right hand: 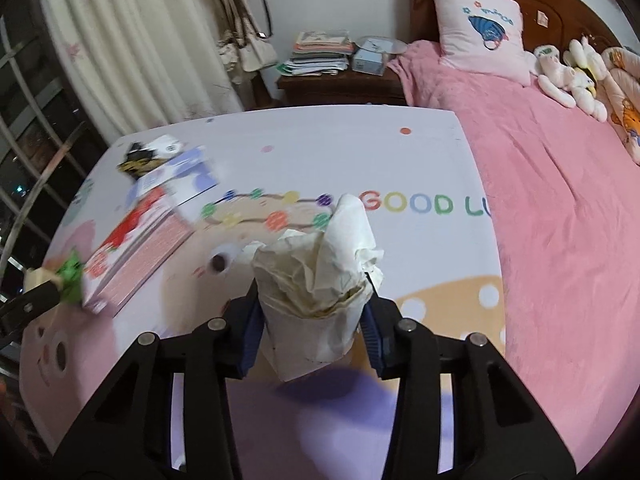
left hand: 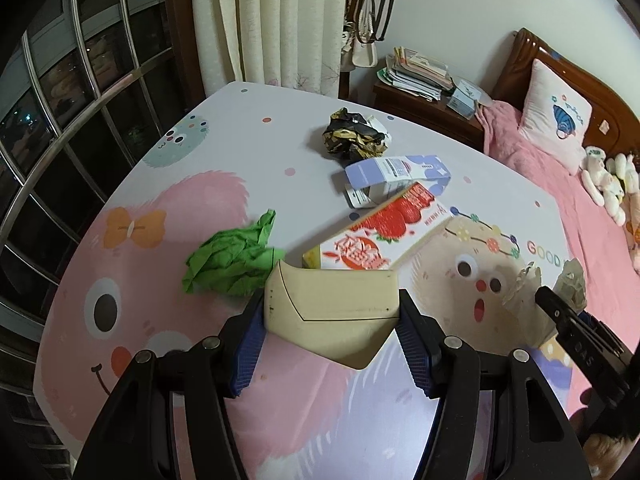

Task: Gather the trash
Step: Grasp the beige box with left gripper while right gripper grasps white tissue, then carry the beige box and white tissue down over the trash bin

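My left gripper [left hand: 332, 312] is shut on a flattened beige carton piece [left hand: 332, 312] and holds it above the cartoon-print table [left hand: 240, 128]. Beyond it lie a crumpled green paper [left hand: 232, 260], a strawberry carton [left hand: 380, 232], a pale purple box [left hand: 396, 178] and a black-and-gold crumpled wrapper [left hand: 354, 134]. My right gripper [right hand: 316, 300] is shut on a wad of crumpled white tissue paper [right hand: 320, 276] above the table [right hand: 400, 160]. The right gripper with its paper shows at the right edge of the left wrist view [left hand: 560, 296]. The strawberry carton [right hand: 136, 256] is blurred at left.
A bed with a pink blanket [right hand: 560, 200], pillow [right hand: 480, 28] and plush toys [right hand: 572, 76] lies right of the table. A wooden nightstand [right hand: 340, 80] with stacked books stands behind. Curtains [left hand: 272, 20], hanging bags [left hand: 364, 40] and a barred window [left hand: 60, 120] are at the back left.
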The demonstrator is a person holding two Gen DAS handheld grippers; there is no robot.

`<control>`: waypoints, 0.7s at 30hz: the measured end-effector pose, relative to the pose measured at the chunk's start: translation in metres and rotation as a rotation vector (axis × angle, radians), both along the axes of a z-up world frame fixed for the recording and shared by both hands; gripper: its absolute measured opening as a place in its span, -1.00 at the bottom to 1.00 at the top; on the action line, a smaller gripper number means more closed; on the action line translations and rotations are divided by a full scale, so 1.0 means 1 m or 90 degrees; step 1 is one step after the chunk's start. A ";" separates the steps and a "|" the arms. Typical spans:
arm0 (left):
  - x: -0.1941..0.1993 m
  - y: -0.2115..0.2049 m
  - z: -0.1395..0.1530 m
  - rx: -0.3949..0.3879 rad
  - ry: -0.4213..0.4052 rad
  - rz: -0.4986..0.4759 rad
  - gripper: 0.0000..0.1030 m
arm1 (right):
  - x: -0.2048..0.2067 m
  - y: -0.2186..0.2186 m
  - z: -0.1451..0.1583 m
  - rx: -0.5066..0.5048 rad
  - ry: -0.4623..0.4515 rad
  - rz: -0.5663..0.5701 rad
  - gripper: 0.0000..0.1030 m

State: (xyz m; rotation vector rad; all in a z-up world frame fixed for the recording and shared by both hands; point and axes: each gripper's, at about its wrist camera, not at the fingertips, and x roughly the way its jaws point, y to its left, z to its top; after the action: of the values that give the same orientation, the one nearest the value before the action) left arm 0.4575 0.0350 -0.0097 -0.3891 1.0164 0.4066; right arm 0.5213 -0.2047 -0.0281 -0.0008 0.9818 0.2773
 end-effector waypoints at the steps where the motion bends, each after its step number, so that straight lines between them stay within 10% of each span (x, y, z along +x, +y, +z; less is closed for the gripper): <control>1: -0.004 -0.001 0.002 -0.001 0.000 -0.005 0.20 | -0.009 0.001 0.004 0.004 -0.002 0.008 -0.24; 21: -0.215 0.022 0.050 -0.020 -0.020 -0.196 0.20 | -0.259 0.067 0.076 0.049 0.000 0.002 -0.24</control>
State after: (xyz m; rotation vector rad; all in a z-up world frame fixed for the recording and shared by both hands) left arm 0.2429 0.0571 0.0400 -0.2606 1.0330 0.1067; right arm 0.2628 -0.1380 0.0482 0.0676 0.9704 0.3182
